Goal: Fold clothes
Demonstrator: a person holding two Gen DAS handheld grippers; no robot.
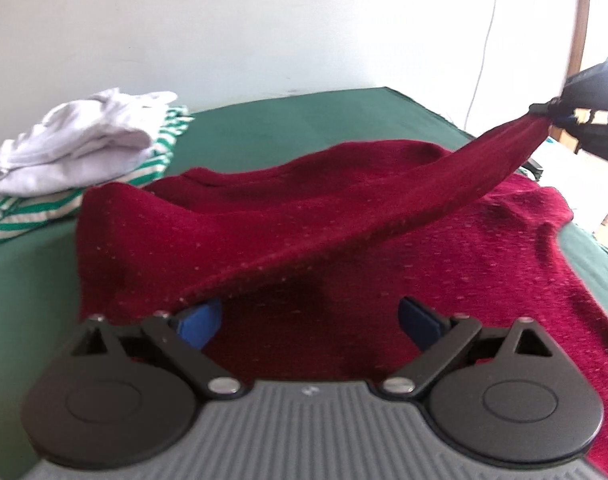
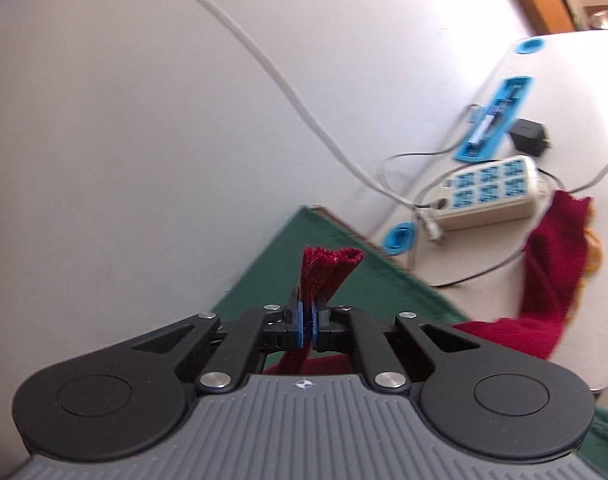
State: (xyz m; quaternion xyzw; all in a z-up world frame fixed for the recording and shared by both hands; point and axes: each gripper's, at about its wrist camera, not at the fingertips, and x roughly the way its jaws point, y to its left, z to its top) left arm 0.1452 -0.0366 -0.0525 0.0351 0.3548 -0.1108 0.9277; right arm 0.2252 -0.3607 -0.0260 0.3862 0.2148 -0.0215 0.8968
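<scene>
Two grippers: one busy, one waiting, and we're mid-fold on the green bed [image 1: 272, 120]
Red sweater [image 1: 383, 240]: spread across the bed's near side, body lying flat, one sleeve pulled up off it into a taut band running to the upper right
Right gripper [image 2: 307, 320]: clamped tight on the bunched sleeve end, a tuft of red knit poking out past the blue pads [image 2: 302, 326]; the left wrist view shows it out at the far right, holding that sleeve in the air
Left gripper [image 1: 309, 318]: jaws standing wide apart with nothing between them, hovering low over the sweater's near edge, one pad tucked just under the lifted fold
How it handles: soft, floppy knit, looks fairly thick; it stretches and sags rather than holding a crease, so I'd expect it to drag and bunch if pulled from one point
Where to grab: cuffs, hem and shoulder seams look the safest, pinching through both layers
Finished pile [image 1: 76, 152]: white and green-striped clothes stacked at the far left, well apart from the sweater
Beyond the bed: power strip [image 2: 491, 190] and cables on a white table
</scene>
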